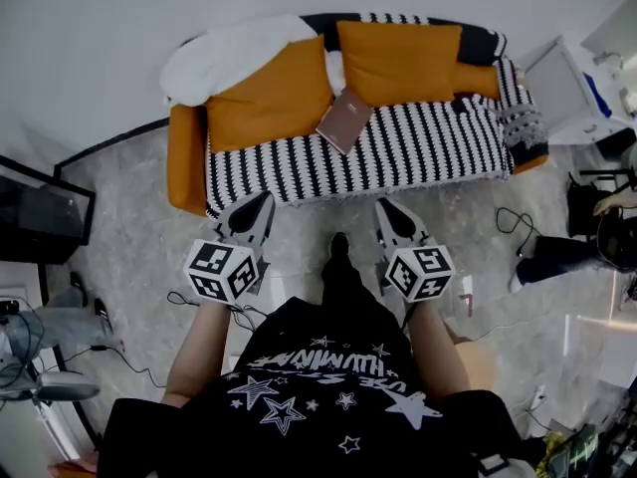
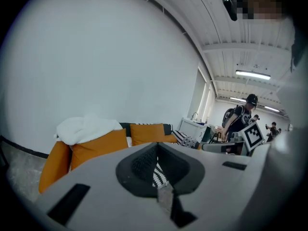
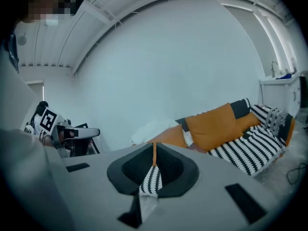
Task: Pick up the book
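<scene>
The book [image 1: 344,119] is on the sofa [image 1: 184,157], dead ahead of you. It's a brown one, propped on the striped throw [image 1: 428,147] and leaning back into the gap between the two orange cushions [image 1: 269,96]. A white blanket [image 1: 229,53] is heaped over the sofa's left end, well clear of the book.

Your left gripper [image 1: 261,205] is out in front of you over the grey floor [image 1: 129,227], pointing at the sofa's front edge and tipped a little downward. Its jaws are together, with only a thin slit between them, and there's nothing in them. In the left gripper view, that slit [image 2: 156,150] shows just a sliver of the striped throw beyond it.

Your right gripper [image 1: 383,207] sits level with the left one, a body's width apart from it, and is aimed the same way. Its jaws are pressed closed too, and they're empty. The right gripper view lines the closed tips [image 3: 154,146] up with the orange sofa arm, with stripes showing through the slit.

Neither gripper touches the sofa or the book. Both stop short of the seat edge, and the book lies further back, between their two lines of aim. Over in the left gripper view, another person [image 2: 243,117] stands at a bench far across the room.
</scene>
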A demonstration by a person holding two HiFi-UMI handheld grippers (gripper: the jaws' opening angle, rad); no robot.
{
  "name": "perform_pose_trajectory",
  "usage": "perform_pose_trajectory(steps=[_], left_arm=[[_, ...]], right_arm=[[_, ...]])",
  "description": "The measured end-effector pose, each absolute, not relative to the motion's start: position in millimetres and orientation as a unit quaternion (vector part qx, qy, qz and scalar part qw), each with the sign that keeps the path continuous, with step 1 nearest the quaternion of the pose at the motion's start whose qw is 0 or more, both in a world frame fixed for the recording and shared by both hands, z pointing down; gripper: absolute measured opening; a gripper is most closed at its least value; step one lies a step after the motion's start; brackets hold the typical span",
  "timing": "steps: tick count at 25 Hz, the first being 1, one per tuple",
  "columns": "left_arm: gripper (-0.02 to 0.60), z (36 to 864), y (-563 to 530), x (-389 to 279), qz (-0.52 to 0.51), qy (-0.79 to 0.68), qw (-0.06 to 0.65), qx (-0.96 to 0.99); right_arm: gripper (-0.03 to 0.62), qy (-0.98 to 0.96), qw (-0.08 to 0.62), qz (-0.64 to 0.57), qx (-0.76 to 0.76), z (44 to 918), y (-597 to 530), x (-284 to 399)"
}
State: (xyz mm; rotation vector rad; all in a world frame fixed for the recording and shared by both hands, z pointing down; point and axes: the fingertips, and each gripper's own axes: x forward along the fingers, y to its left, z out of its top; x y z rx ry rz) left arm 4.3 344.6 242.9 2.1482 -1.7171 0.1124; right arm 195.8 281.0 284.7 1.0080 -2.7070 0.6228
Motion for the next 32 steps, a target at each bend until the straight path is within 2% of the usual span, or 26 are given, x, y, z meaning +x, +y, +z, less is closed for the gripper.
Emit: perform_pose_trajectory(steps=[21,32], left_arm=[[0.008,280,158,20,0.091,-0.631,0.223,0.738],[0.009,288,127,-15,0.109,-0.627,0.231,0.736]], right_arm=[[0.035,-0.904,0.098,0.25,0.332,324,103,219],[0.035,-0.897,0.13,0.257,0.334,354,76,176]])
